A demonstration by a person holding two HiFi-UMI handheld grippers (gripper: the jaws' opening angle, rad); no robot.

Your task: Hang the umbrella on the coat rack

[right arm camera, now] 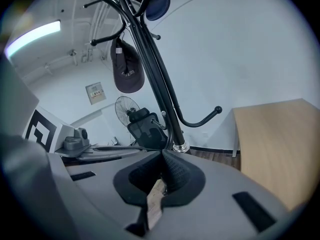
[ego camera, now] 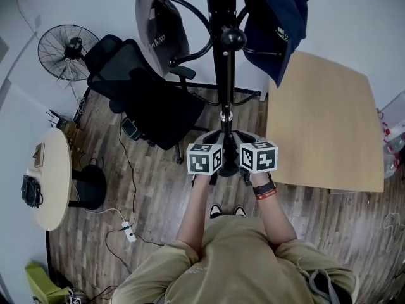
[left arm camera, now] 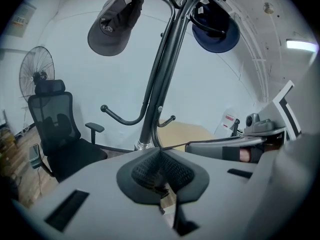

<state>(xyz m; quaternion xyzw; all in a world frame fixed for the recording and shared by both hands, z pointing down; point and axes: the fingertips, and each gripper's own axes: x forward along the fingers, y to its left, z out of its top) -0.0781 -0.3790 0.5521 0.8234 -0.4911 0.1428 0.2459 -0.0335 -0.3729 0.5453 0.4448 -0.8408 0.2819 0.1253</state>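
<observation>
The black coat rack (ego camera: 223, 56) stands straight ahead of me, its pole rising between both grippers. A grey cap (ego camera: 161, 27) hangs on its left hook and a navy cap (ego camera: 275, 18) on its right one. I see no umbrella in any view. My left gripper (left arm camera: 160, 156) and right gripper (right arm camera: 162, 156) are side by side low in front of the rack's base. Their marker cubes (ego camera: 204, 158) show in the head view. On each gripper the jaws are closed together with nothing between them. A low curved hook (left arm camera: 122, 118) juts from the pole.
A black office chair (ego camera: 149, 97) stands left of the rack, with a floor fan (ego camera: 66, 52) behind it. To the right is a wooden table (ego camera: 323, 125). A round table (ego camera: 50, 176) is at far left. A power strip (ego camera: 128, 231) and cables lie on the floor.
</observation>
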